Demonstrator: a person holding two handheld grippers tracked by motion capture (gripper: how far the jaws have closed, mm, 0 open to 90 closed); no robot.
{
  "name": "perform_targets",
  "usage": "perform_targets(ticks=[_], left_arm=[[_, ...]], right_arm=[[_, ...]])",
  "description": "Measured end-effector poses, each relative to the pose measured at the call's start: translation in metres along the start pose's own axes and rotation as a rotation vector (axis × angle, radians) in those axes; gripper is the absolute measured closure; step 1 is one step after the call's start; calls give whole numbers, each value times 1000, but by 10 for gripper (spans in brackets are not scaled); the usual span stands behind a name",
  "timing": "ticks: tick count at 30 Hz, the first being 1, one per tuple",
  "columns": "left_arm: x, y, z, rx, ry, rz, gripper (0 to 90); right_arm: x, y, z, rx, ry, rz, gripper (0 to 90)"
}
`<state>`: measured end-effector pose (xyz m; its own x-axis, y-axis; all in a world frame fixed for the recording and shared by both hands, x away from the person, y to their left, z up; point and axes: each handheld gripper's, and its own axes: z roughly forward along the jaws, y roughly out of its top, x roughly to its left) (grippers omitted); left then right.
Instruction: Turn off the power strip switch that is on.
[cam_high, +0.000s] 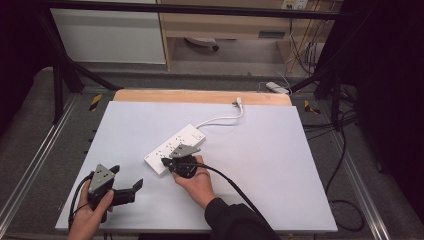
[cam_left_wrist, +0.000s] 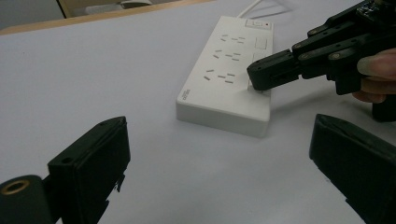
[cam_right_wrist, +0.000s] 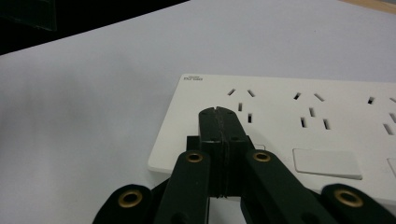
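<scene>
A white power strip (cam_high: 172, 145) lies slantwise in the middle of the white mat (cam_high: 280, 170). Its cable (cam_high: 220, 120) runs to a plug (cam_high: 239, 102) at the back edge. My right gripper (cam_high: 167, 161) is shut with nothing between its jaws, and its tip rests on the strip's near end. In the right gripper view the closed tips (cam_right_wrist: 219, 114) sit on the strip (cam_right_wrist: 289, 116) beside a rocker switch (cam_right_wrist: 327, 163). My left gripper (cam_high: 126, 177) is open at the front left, apart from the strip. In its own view the left gripper (cam_left_wrist: 217, 128) faces the strip (cam_left_wrist: 224, 70) and the right gripper (cam_left_wrist: 257, 77).
A wooden strip (cam_high: 200, 96) borders the mat at the back. Dark metal frame rails (cam_high: 60, 75) stand around the table. Cables (cam_high: 345, 200) trail on the floor at the right, and another white socket block (cam_high: 277, 87) lies behind the table.
</scene>
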<state>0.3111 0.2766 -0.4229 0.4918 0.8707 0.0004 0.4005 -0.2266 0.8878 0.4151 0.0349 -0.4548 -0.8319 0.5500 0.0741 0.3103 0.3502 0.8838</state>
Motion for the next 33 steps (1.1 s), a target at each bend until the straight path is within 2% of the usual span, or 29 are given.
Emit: perform_targets(ticks=[14,18,20,22,33], left_arm=[[0,0,0,2,0,0,51],[0,0,0,3,-1,3,51],[0,0,0,2,-1,2,51],[0,0,0,0,0,0,50],[0,0,0,2,2,0,51]], right_arm=[[0,-2,1,-9,4,2,900],[2,-3,1,0,13,-14,900],[1,-3,1,3,23,0,900],[2,-2,0,6,19,-10,900],[-1,5,-12,-34,19,-8,900]])
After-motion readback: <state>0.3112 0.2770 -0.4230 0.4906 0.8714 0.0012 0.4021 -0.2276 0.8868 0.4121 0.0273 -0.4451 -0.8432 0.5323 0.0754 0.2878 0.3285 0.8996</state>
